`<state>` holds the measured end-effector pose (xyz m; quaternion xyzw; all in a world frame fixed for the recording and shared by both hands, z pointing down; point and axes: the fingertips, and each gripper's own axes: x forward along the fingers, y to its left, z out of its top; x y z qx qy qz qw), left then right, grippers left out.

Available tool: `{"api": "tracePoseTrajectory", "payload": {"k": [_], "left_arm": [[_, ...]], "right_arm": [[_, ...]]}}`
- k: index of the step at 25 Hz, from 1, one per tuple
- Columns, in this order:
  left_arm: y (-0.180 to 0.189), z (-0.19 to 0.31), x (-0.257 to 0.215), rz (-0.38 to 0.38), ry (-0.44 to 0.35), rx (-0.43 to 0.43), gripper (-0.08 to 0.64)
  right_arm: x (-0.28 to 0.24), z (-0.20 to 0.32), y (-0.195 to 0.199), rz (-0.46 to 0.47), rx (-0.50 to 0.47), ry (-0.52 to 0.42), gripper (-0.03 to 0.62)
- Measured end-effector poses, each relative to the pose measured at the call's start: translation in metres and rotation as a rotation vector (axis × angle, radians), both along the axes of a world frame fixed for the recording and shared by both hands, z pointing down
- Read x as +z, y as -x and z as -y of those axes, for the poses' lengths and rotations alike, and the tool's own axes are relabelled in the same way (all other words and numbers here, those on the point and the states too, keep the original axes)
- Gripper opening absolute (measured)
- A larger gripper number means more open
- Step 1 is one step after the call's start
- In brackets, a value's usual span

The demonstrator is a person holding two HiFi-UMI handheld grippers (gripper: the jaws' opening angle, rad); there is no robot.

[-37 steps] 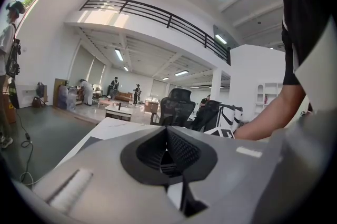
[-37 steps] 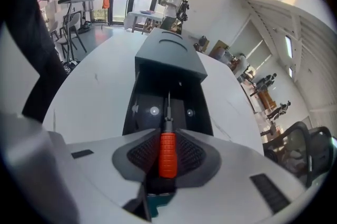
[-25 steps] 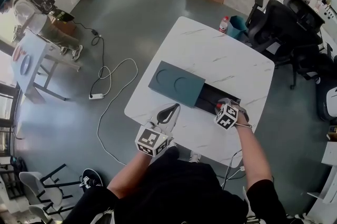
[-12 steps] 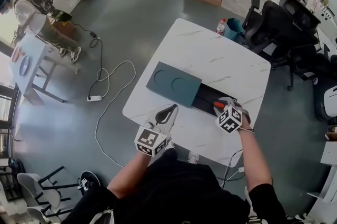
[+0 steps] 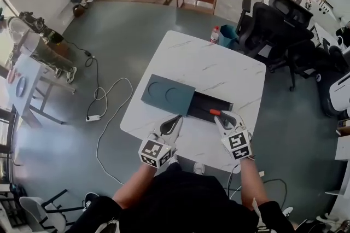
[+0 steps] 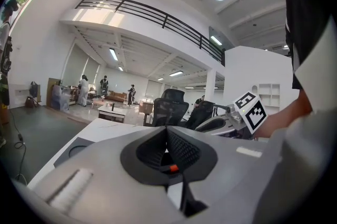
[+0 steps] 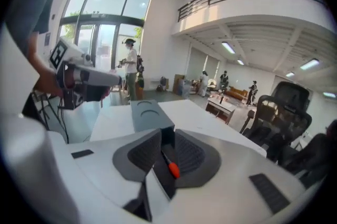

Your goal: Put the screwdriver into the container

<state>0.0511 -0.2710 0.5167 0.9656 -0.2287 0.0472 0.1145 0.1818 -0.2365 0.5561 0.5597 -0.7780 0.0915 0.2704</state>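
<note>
Seemingly done: the screwdriver (image 5: 211, 112) lies inside the open container (image 5: 167, 94). The right gripper (image 5: 225, 117) jaws, just closing partway, stand apart and empty; the left gripper (image 5: 176, 120) jaws are closed, empty.

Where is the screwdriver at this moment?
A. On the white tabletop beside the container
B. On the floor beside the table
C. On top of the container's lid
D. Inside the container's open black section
D: the head view shows the screwdriver, orange handle and all, lying inside the open black section of the container, just past the edge of the lid.
</note>
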Motion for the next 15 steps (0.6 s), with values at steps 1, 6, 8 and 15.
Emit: {"api": "tracePoseTrajectory", "payload": {"k": [1,6,8,15], "left_arm": [[-0.003,-0.002,-0.003,-0.007,-0.003,0.003,0.008],[-0.010,-0.006,-0.017,-0.042,-0.030,-0.037,0.008],[-0.012,-0.010,-0.020,-0.040,-0.038,-0.040,0.008],[-0.015,-0.029,-0.025,-0.027,-0.044,-0.010,0.008]], "right_arm": [[-0.012,-0.004,-0.001,0.045,0.037,-0.045,0.073],[-0.067,-0.025,-0.009,0.208,0.180,-0.279,0.020],[-0.084,-0.034,-0.013,0.247,0.228,-0.359,0.009],[-0.109,-0.061,-0.021,0.343,0.369,-0.504,0.008]]}}
